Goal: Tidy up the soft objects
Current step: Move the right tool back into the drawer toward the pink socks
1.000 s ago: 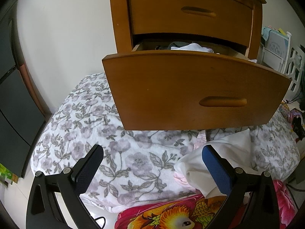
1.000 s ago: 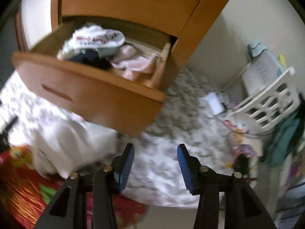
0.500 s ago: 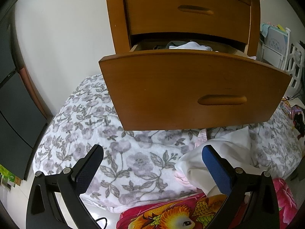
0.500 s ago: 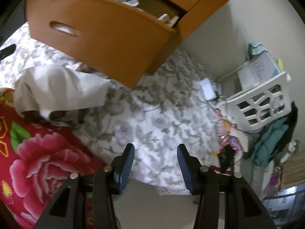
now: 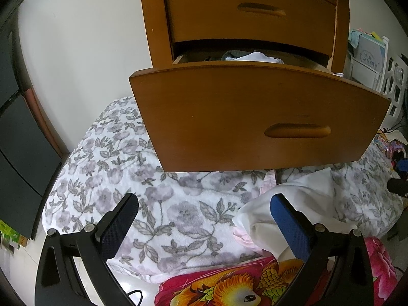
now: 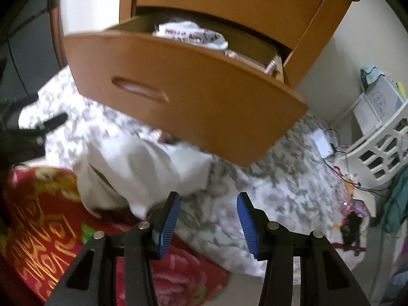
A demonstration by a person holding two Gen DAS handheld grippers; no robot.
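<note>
A crumpled white garment (image 6: 142, 170) (image 5: 301, 199) lies on the floral blanket (image 5: 153, 209) below the pulled-out lower drawer (image 5: 255, 117) of a wooden nightstand. Inside the drawer (image 6: 193, 81) sit a white cloth with red print (image 6: 191, 34) and other folded clothes (image 5: 252, 57). My left gripper (image 5: 204, 219) hovers open over the blanket, its right finger (image 5: 288, 224) in front of the white garment. My right gripper (image 6: 207, 219) is open with nothing between its pads, just right of the garment's near edge. The tip of the left gripper (image 6: 54, 119) shows at the left of the right wrist view.
A red and gold patterned quilt (image 6: 43, 224) (image 5: 229, 288) lies at the near edge. A white plastic basket (image 6: 385, 150), a white power adapter with cable (image 6: 322, 142), toys and teal clothes clutter the floor at right. Dark cabinet doors (image 5: 17, 153) stand at left.
The right wrist view has swung back towards the drawer and the white garment, which now lies just beyond its left pad. The left gripper has held still.
</note>
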